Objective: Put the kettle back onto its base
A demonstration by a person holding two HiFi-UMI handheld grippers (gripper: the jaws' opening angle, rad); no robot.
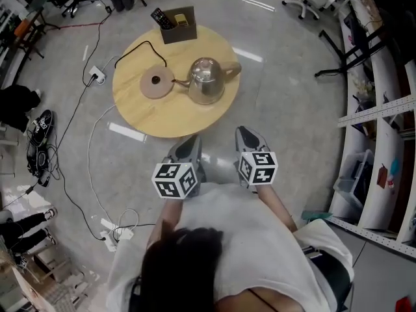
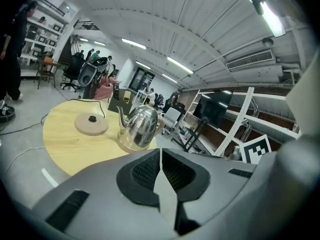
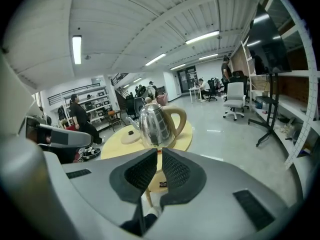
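Left tool (image 1: 187, 147) and right tool (image 1: 247, 138), jaws together, empty, well short of kettle (image 1: 207, 80) beside its base (image 1: 156, 82) on round table (image 1: 169, 119).

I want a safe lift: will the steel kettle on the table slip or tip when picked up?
The kettle looks polished, so its body is probably slippery; the tan handle likely grips better. Its wide bottom suggests it resists tipping.

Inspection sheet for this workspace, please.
Surface: round pale wooden table.
Job's things: shiny steel kettle with tan handle stands on the table beside its round tan base, not on it.
Clutter: dark box holding a black remote at the table's far edge.
Claws: left claw and right claw both shut, empty, short of the table.
Cables: black base cord runs off the table to a white floor power strip.
Surroundings: white shelving at right.
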